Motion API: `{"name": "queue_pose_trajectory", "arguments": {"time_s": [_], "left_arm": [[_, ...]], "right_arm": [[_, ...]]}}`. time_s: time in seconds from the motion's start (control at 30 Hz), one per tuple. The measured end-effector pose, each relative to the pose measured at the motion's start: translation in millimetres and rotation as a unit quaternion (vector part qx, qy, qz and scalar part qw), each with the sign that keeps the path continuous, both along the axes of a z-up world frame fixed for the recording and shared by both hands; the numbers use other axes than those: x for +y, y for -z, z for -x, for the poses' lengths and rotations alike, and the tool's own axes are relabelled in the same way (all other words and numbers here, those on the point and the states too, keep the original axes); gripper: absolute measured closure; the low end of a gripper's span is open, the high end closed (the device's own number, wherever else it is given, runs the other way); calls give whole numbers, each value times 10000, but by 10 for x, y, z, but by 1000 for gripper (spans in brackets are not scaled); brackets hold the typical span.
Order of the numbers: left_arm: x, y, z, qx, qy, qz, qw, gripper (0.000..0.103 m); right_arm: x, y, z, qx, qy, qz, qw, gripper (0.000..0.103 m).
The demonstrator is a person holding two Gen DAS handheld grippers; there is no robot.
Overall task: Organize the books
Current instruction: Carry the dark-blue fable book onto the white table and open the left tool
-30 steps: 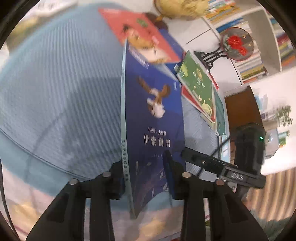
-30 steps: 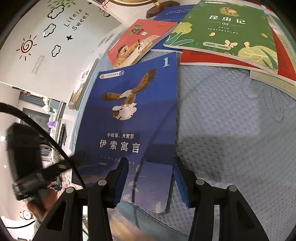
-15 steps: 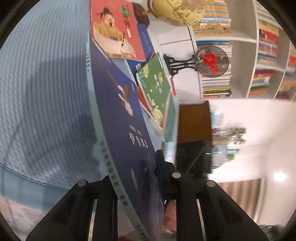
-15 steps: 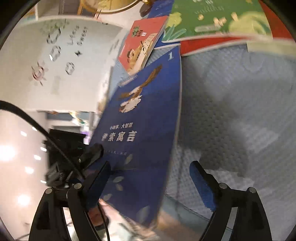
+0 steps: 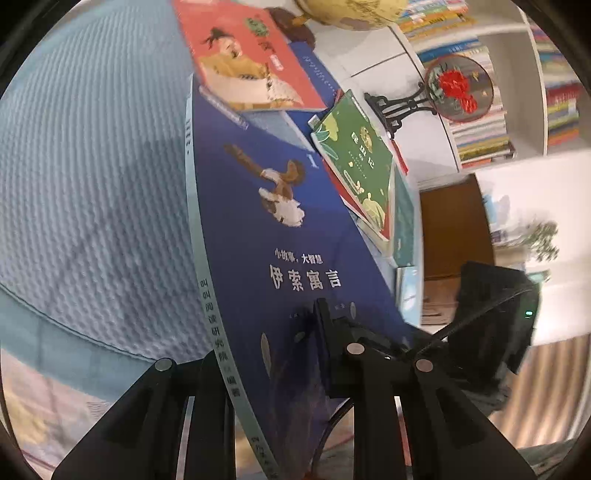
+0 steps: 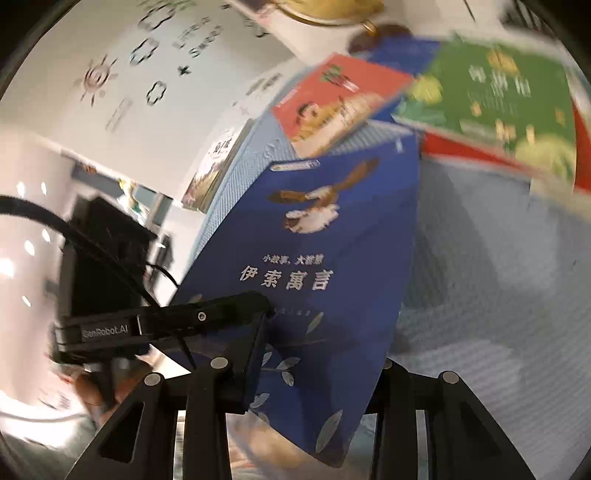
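A dark blue book (image 5: 266, 236) with an eagle on its cover is lifted off the blue quilted bed, tilted on its spine edge. My left gripper (image 5: 273, 354) is shut on its lower spine corner. In the right wrist view the same book (image 6: 325, 258) stands between my right gripper's (image 6: 310, 373) wide-apart fingers, which are open around its lower edge; the left gripper's finger (image 6: 207, 317) clamps the cover there. A red book (image 5: 243, 55), a green book (image 5: 354, 162) and further books under them lie at the bed's far side.
The blue quilted bed (image 5: 85, 184) fills the left. A globe (image 5: 354, 14), a round embroidered fan on a black stand (image 5: 454, 88) and white bookshelves (image 5: 517, 74) stand behind. More books lean against the white wall (image 6: 214, 166).
The blue book has been tilted and raised off the bed by my left gripper. My right gripper opened wide and now straddles the book's lower edge.
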State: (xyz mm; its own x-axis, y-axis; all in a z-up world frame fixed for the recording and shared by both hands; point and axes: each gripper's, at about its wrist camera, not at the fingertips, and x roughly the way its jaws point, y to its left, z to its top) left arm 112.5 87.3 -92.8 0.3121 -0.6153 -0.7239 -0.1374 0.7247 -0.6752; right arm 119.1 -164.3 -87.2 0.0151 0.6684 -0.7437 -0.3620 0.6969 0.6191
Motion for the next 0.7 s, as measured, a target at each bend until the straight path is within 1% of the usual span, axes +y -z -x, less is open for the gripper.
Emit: {"name": "queue_pose_trajectory", "arguments": {"time_s": [0.13, 0.2, 0.3, 0.4, 0.53, 0.6, 0.7], "left_arm": [[44, -113, 42, -196, 67, -64, 9998, 87], [83, -181, 54, -290, 112, -114, 9995, 87], [178, -267, 20, -355, 129, -64, 9993, 87], [365, -390, -3, -481, 93, -65, 9988, 87], [772, -603, -59, -692, -43, -179, 9974, 87], [1065, -711, -107, -800, -147, -249, 9964, 87], [1552, -806, -220, -893, -281, -360, 9950, 87]], "right_arm": [[-2, -124, 48, -302, 11, 46, 9995, 67], [55, -239, 85, -589, -34, 196, 9981, 67], [263, -400, 86, -1020, -152, 431, 9937, 67], [509, -525, 52, -1191, -181, 472, 9916, 67], [875, -673, -76, -1341, -273, 346, 9900, 67], [1169, -769, -142, -1395, -339, 248, 9893, 67], [1729, -885, -288, -1387, -398, 24, 9895, 67]]}}
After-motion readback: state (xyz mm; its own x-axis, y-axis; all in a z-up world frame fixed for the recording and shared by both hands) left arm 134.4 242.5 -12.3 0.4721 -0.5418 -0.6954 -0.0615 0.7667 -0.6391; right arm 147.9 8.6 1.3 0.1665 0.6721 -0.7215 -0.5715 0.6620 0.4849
